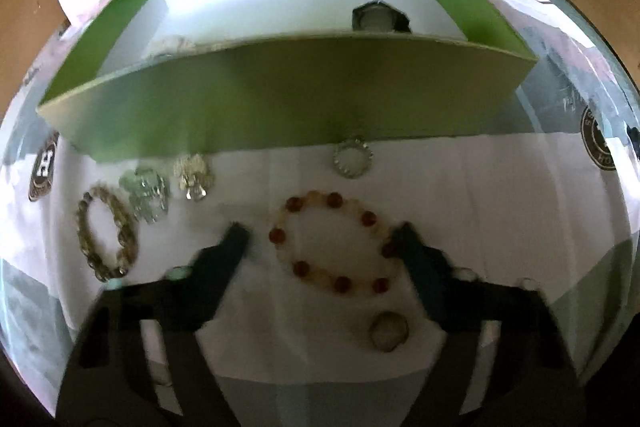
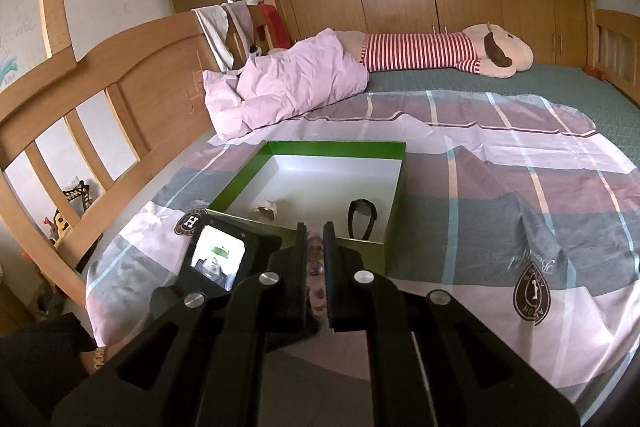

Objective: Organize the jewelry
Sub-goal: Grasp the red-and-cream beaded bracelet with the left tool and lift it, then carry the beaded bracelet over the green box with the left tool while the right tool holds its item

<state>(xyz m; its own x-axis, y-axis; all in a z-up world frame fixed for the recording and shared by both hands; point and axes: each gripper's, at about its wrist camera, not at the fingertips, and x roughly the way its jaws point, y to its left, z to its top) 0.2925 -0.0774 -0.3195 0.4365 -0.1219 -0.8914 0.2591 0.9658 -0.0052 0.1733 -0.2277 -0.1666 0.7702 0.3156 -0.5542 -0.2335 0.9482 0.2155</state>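
A bracelet of red and pale beads (image 1: 332, 205) lies on a white sheet (image 1: 500, 195) in front of the green box (image 1: 280, 99). My left gripper (image 1: 320, 235) points down at it, open. One fingertip stands clear to the bracelet's left and the other touches its right side. Left of it lie a brown bead bracelet (image 1: 106, 231) and two silvery pieces (image 1: 146, 193). A small ring-shaped piece (image 1: 354, 159) sits by the box wall. My right gripper (image 2: 314, 227) hovers shut before the box (image 2: 384, 251). Something pale and purple (image 2: 316, 267) shows in its narrow gap; whether it is held is unclear.
Inside the box lie a black watch (image 2: 362, 217) and a pale piece (image 2: 266, 209). A round pale item (image 1: 388, 331) rests near the left gripper. The bed carries a plaid cover (image 2: 500, 187), a pink quilt (image 2: 288, 87) and a striped plush doll (image 2: 440, 51). The left tool's screen (image 2: 216, 259) is beside my right fingers.
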